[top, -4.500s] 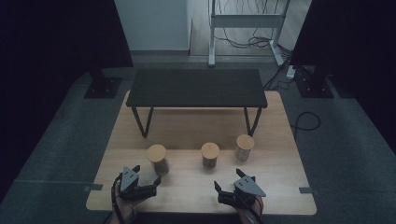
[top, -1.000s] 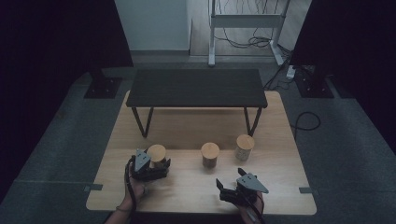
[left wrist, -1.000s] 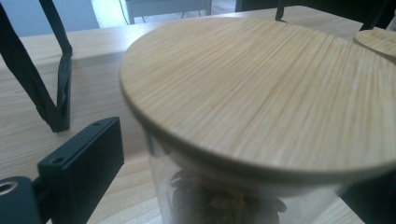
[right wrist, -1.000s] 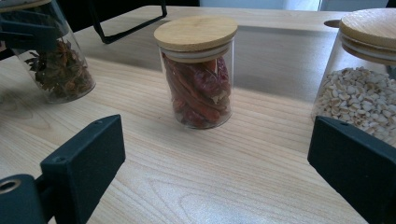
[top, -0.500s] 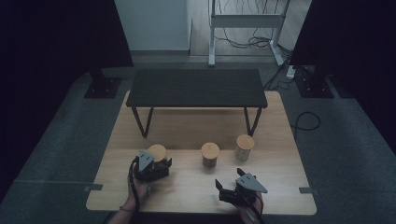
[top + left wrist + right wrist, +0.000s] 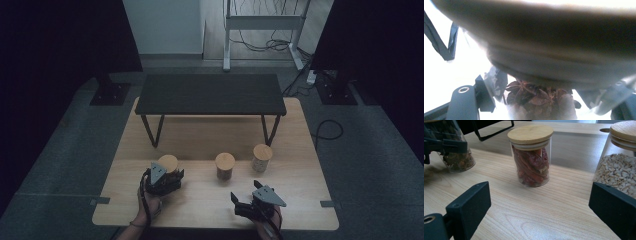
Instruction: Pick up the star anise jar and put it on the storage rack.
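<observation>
In the lower left of the high view, the left tongs (image 6: 172, 176) have just been closing and now clamp the star anise jar (image 6: 168, 167) on the tabletop (image 6: 300, 165), probably for lifting. The right tongs (image 6: 239, 204) wait wide, holding nothing.

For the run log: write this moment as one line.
left gripper: just closed on star anise jar | right gripper: open, empty | chilli jar: untouched
</observation>
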`<state>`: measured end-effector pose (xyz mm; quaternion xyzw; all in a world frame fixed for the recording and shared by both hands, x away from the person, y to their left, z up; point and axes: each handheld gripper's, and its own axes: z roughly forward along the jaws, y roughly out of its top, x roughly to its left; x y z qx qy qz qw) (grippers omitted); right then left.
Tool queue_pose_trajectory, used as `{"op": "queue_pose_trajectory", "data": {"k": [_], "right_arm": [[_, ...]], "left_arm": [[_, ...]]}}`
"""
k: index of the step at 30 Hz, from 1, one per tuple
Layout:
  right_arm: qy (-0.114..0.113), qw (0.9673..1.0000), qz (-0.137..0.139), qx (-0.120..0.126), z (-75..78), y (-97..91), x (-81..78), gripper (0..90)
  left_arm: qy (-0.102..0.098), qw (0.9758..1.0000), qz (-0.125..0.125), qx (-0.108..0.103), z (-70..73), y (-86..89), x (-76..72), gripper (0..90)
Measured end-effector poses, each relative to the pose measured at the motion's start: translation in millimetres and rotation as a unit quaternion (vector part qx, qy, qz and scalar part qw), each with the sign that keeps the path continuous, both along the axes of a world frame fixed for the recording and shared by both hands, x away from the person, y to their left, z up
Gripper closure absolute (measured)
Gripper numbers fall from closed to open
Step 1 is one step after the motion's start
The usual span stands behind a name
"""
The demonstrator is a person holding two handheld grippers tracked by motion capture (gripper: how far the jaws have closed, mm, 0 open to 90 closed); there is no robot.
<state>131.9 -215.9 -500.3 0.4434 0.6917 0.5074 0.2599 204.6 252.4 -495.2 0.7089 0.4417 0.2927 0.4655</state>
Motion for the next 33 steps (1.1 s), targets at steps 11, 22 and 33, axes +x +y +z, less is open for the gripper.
{"op": "queue_pose_trajectory", "data": {"k": [11,22,33], "right_arm": [[-0.001,1.0000,-0.002,0.000,0.3,0.0,-0.8,3.7],[-0.002,1.0000,-0.002,0.000,0.5,0.3,-1.2,3.7],[-0.004,1.0000,0.000,-0.001,0.8,1.5,-2.3,3.7]], "left_arm": [[-0.001,1.0000,-0.001,-0.003,-0.3,0.8,0.9,26.1],[-0.011,0.9999,0.006,-0.012,5.1,5.2,-2.1,26.1],[-0.015,0.9998,0.012,-0.011,9.2,6.1,-4.2,26.1]]}}
